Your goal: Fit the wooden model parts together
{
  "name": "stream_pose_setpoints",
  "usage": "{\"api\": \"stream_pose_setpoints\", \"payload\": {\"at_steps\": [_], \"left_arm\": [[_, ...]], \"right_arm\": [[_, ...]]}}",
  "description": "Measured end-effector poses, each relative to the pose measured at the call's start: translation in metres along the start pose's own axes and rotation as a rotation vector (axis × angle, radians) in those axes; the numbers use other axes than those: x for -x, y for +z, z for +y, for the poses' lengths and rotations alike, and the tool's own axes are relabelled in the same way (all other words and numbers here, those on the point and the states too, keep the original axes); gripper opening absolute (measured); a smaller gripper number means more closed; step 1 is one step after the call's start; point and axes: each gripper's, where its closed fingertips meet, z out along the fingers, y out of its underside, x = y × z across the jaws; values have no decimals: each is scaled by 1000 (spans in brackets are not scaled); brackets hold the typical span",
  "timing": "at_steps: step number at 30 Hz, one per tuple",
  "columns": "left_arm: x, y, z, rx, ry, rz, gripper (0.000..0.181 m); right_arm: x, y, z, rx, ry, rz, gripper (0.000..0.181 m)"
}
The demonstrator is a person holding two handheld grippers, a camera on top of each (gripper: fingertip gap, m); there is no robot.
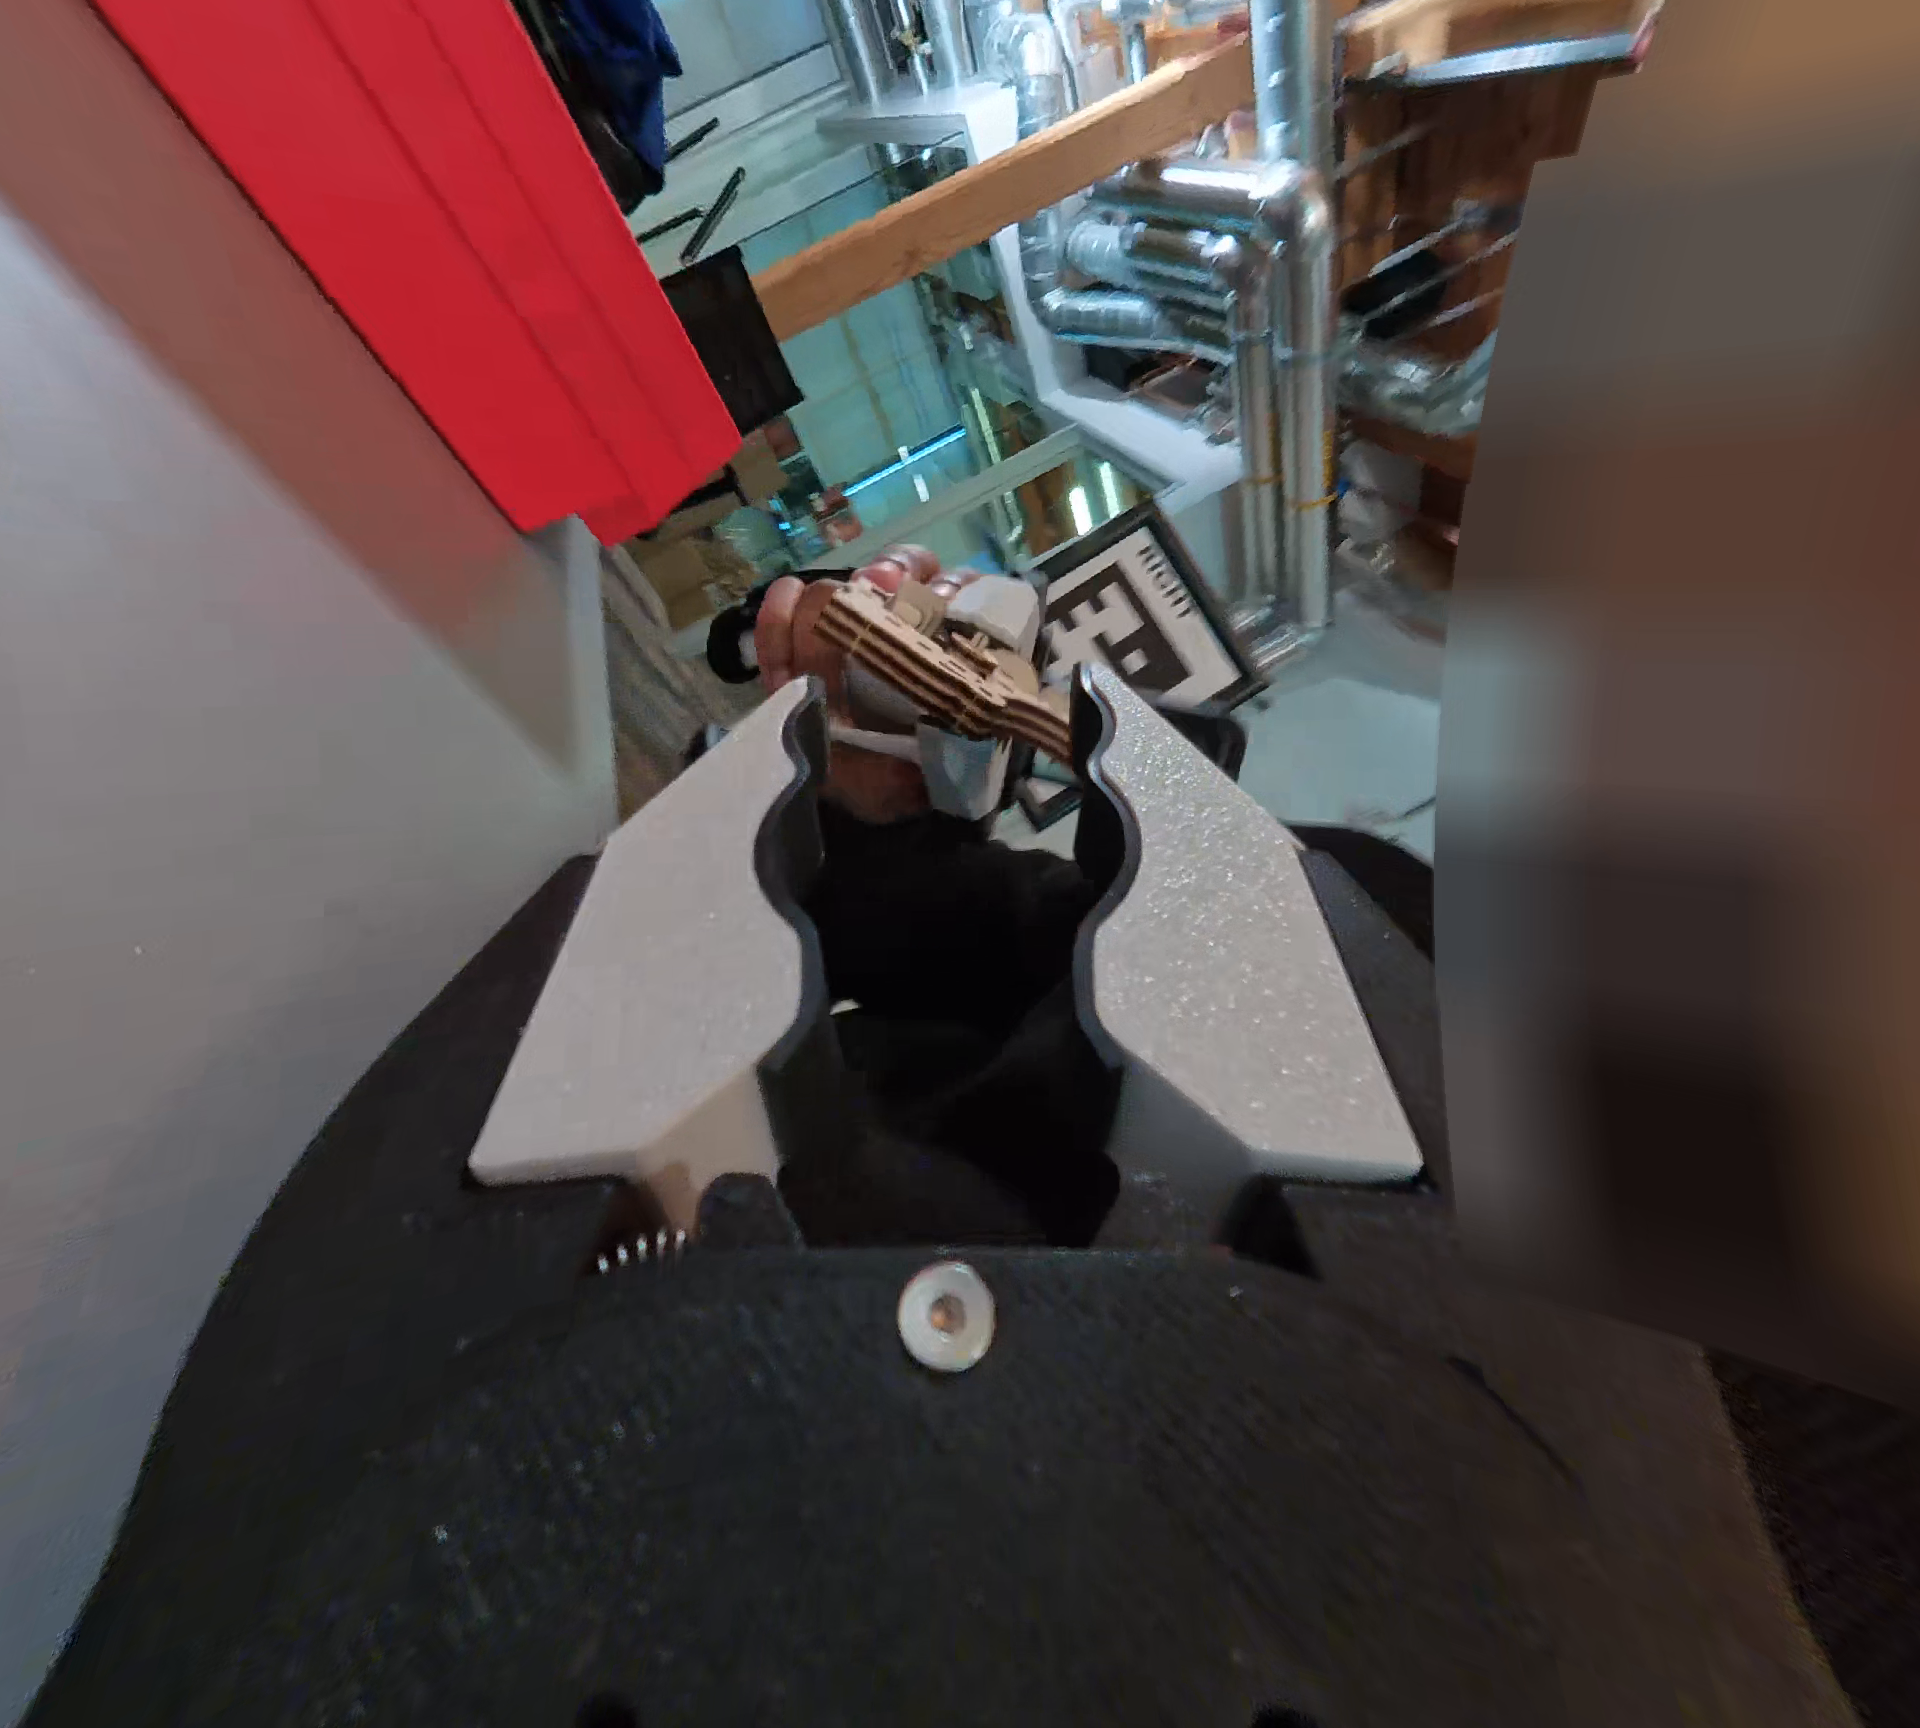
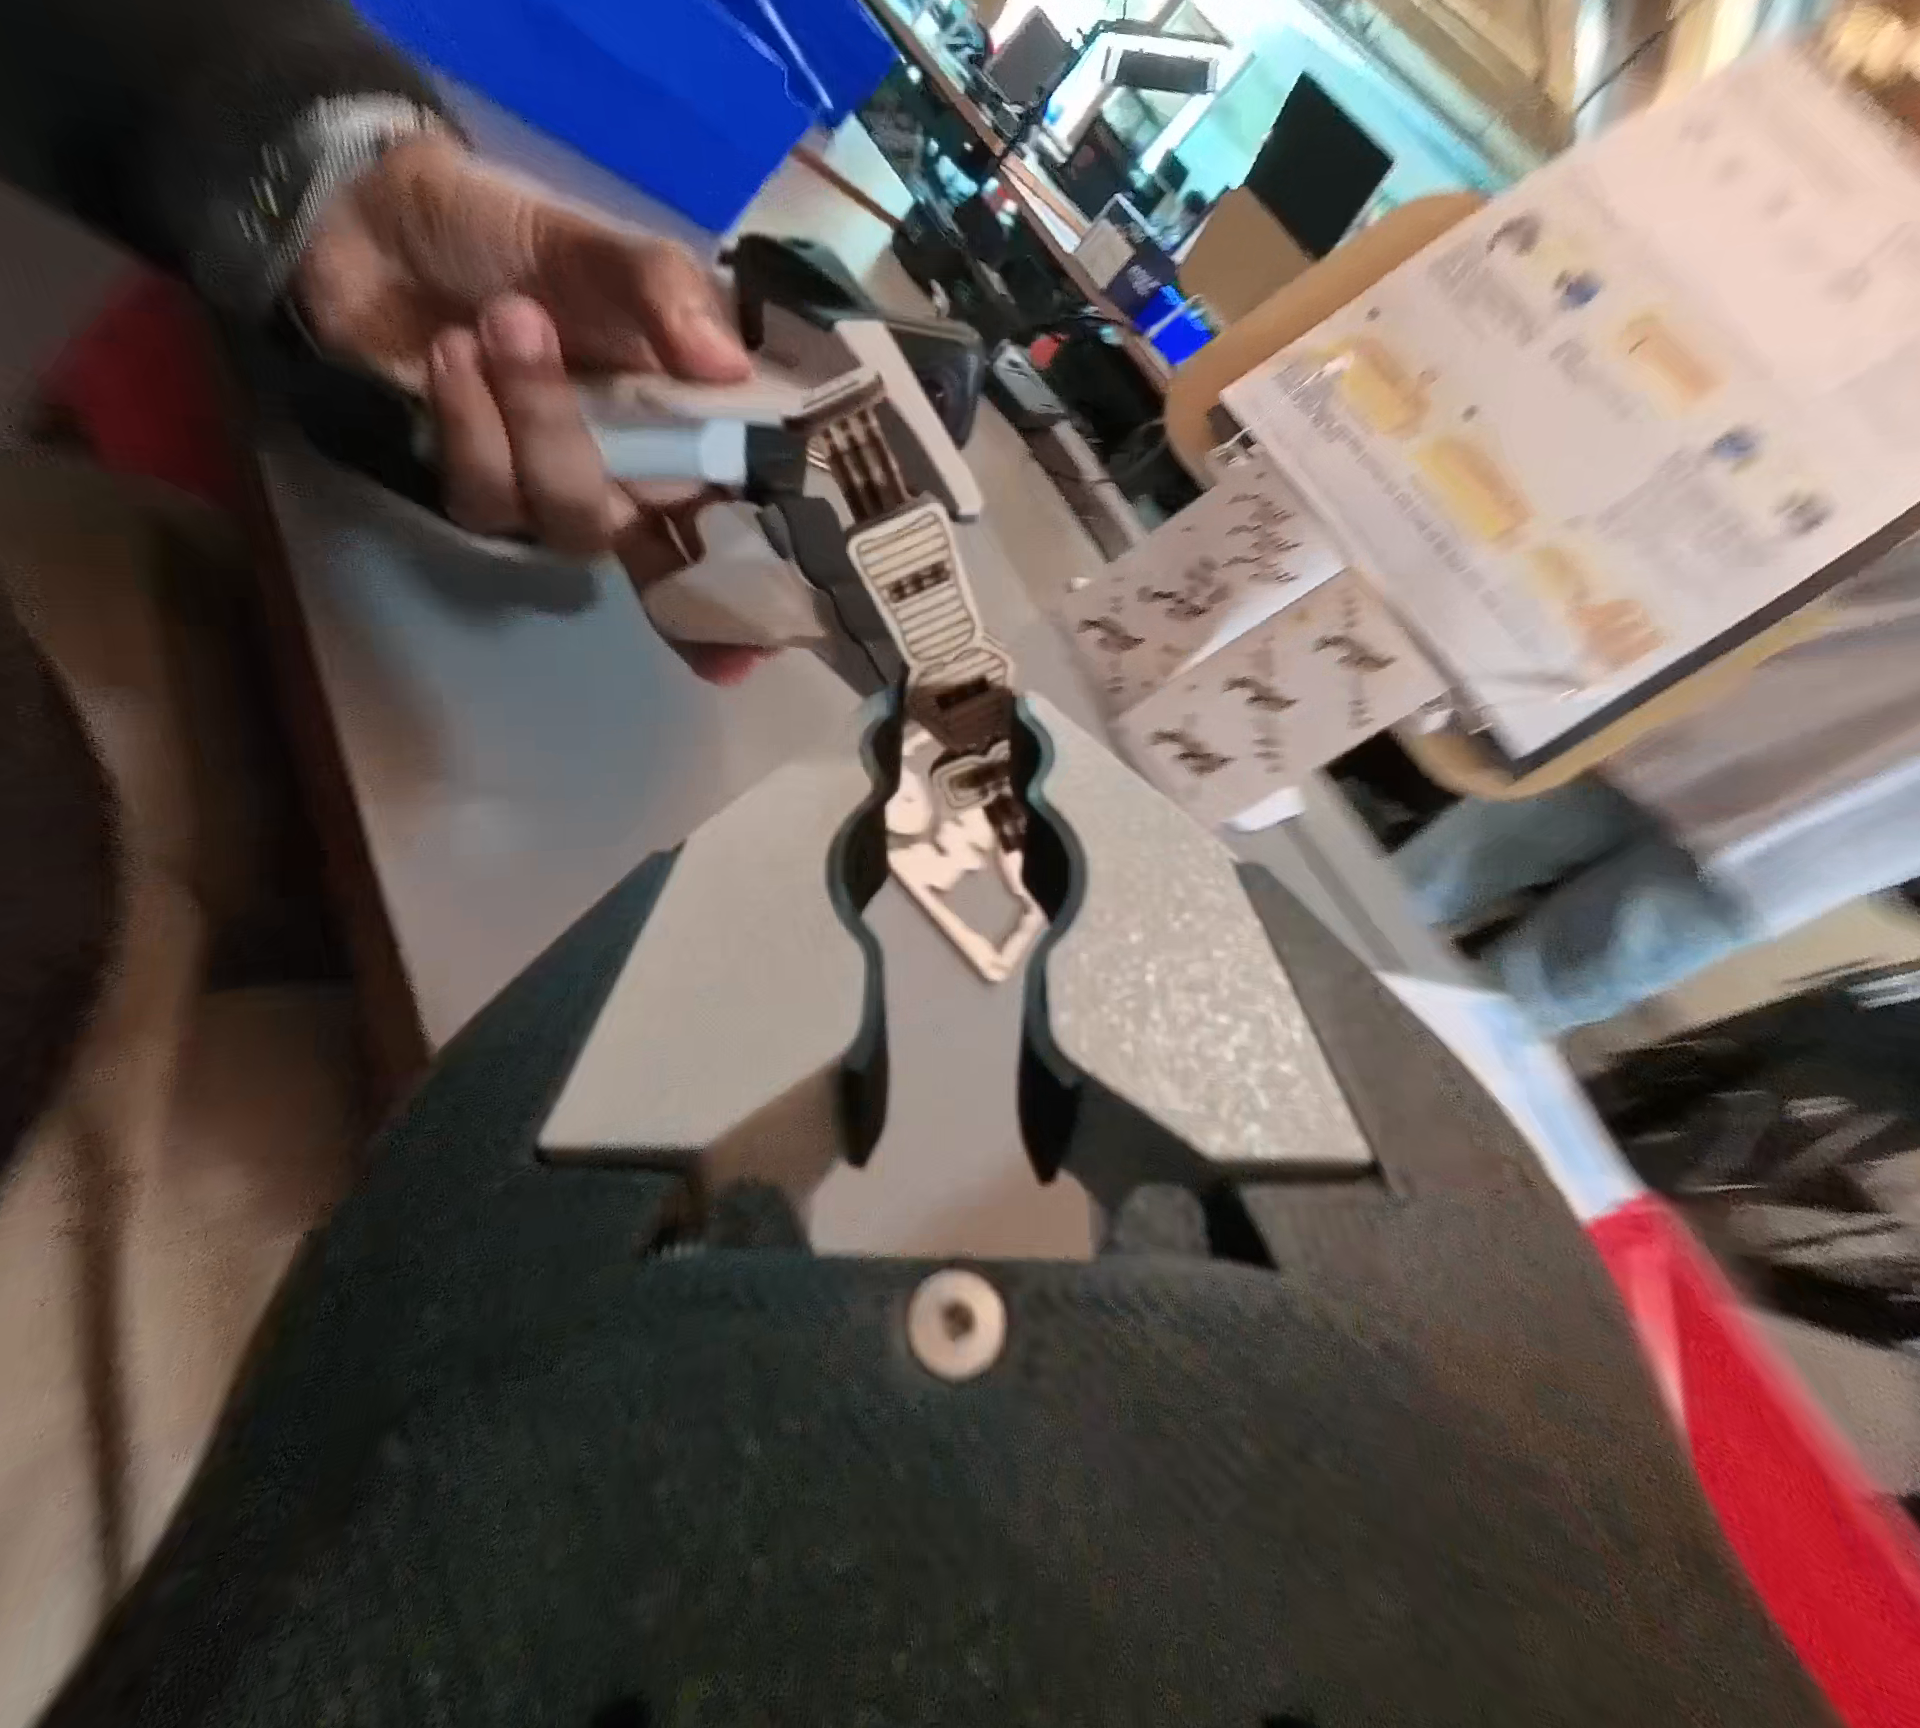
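From the left wrist view, the left tongs (image 1: 945,712) stand spread with nothing between them; beyond their tips the wooden model (image 1: 940,676) is held up in the air by the far right tongs (image 1: 966,722).

From the right wrist view, the right tongs (image 2: 951,722) pinch the wooden model (image 2: 920,582) above the grey bench (image 2: 499,743). A printed instruction sheet (image 2: 1621,452) lies to the right, its writing too blurred to read.

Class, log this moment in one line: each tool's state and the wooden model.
left tool: open, nothing clamped | right tool: shut on wooden model | far end: near left tool's tips
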Motion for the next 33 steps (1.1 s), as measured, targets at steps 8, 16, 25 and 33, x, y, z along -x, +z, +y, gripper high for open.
{"api": "stream_pose_setpoints", "payload": {"at_steps": [8,16,25,33], "left_arm": [[4,8,21,165,511,-195,51],[4,8,24,183,739,-283,27],[-4,4,20,160,692,-212,7],[-7,6,23,163,705,-190,7]], "right_arm": [[2,0,0,-112,843,-300,18],[14,1,-4,-129,1030,-435,19],[20,1,-9,-138,966,-455,34],[15,-1,-9,-166,993,-447,32]]}}
